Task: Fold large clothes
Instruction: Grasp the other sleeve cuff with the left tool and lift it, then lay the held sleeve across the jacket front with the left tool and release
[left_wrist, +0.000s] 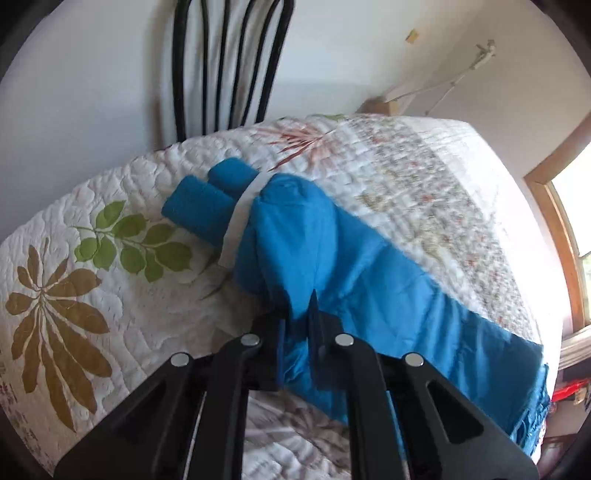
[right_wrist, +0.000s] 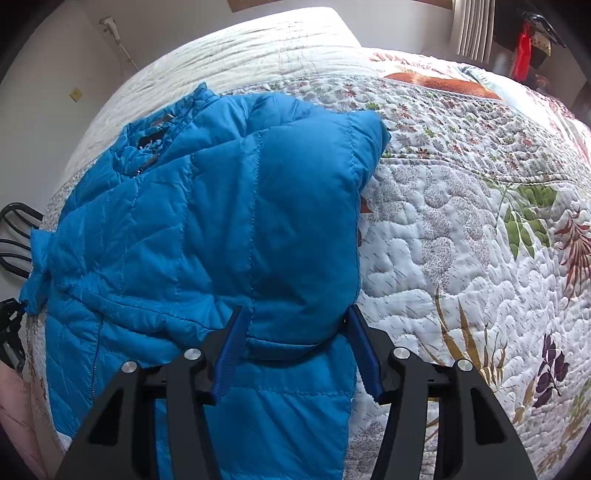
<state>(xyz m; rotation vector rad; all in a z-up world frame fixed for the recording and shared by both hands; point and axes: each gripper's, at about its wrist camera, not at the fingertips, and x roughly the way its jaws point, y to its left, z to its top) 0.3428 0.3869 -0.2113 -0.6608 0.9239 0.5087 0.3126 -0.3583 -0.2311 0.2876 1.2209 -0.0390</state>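
White walls back a bed (right_wrist: 461, 258) covered by a floral quilt, black metal headboard bars (left_wrist: 229, 62) behind it in the left wrist view, wood-framed window (left_wrist: 565, 236) at far right. No bins, baskets or other containers in either view.

Blue puffer jacket (right_wrist: 207, 221) lies on the quilt, partly folded. In the right wrist view it fills the left half of the bed, collar and zipper at far left, one panel doubled over toward the right. In the left wrist view it runs as a long blue band from the near right edge of the bed up to the middle, ending in two rolled blue tubes with a pale strip (left_wrist: 240, 218) across them.

Your left gripper (left_wrist: 295, 314): fingers together, clamped on a bunched fold of the jacket, fabric pinched between the pads and rising away beyond the tips.

Your right gripper (right_wrist: 295, 317): fingers apart, straddling the near edge of the folded panel. Blue pad (right_wrist: 229, 354) on the left lies over jacket fabric, the right one sits at the panel's right edge. Can't tell whether the pads press on it.
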